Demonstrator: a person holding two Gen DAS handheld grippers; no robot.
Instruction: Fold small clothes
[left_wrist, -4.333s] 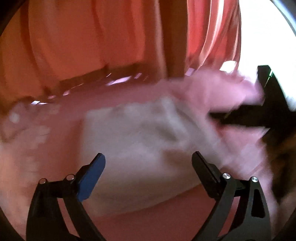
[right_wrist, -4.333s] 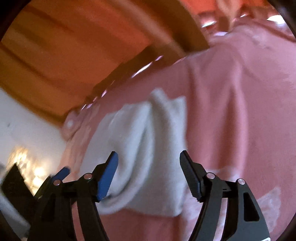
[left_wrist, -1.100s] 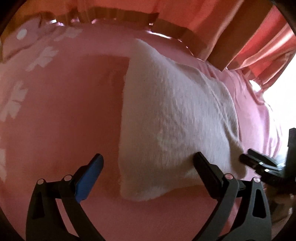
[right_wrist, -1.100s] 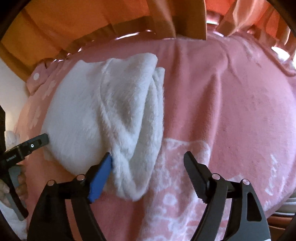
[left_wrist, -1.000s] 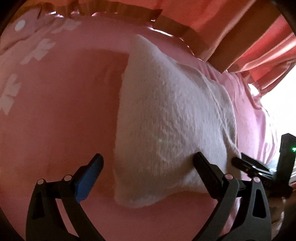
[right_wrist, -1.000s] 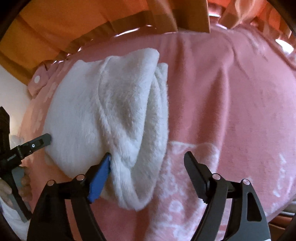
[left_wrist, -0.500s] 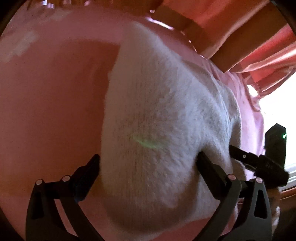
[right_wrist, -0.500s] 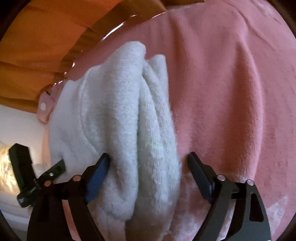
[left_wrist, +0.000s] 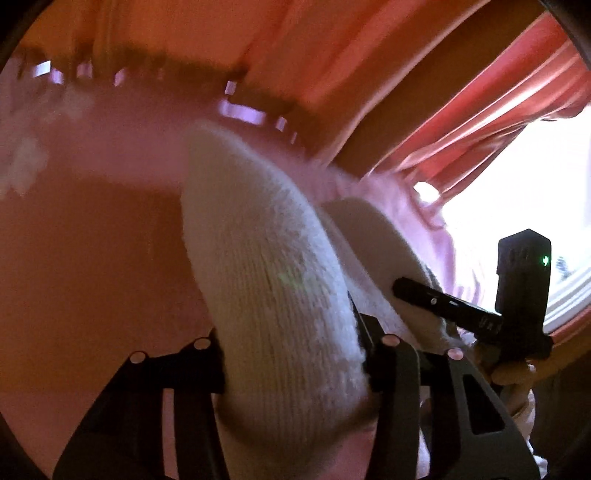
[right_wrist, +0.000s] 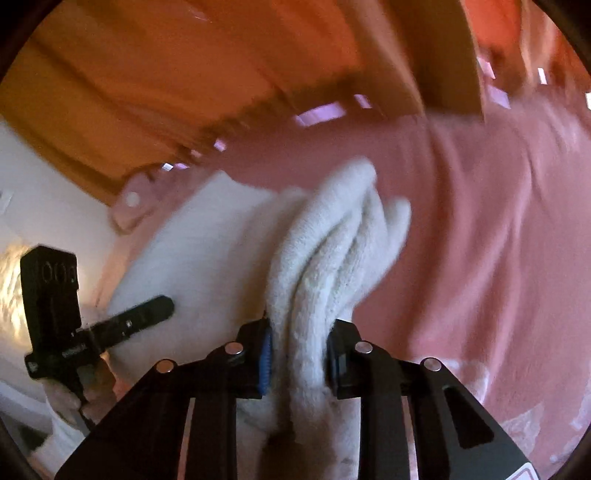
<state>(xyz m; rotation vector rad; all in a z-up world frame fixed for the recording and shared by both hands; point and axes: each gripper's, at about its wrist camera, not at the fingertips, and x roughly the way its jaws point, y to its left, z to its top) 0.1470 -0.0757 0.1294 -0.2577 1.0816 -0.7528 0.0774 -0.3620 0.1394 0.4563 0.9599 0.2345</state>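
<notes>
Both claws are closing on the near edge of the white fleecy garment: the left gripper pinches one bunched corner, the right gripper the other, likely to lift it off the pink blanket for a fold.

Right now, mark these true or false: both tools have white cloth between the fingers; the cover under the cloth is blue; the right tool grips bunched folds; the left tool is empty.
1. Both tools have cloth between the fingers: true. The left tool and right tool are closing on the white cloth.
2. The cover is blue: false, it is pink.
3. The right tool grips bunched folds: true.
4. The left tool is empty: false, cloth fills it.
</notes>
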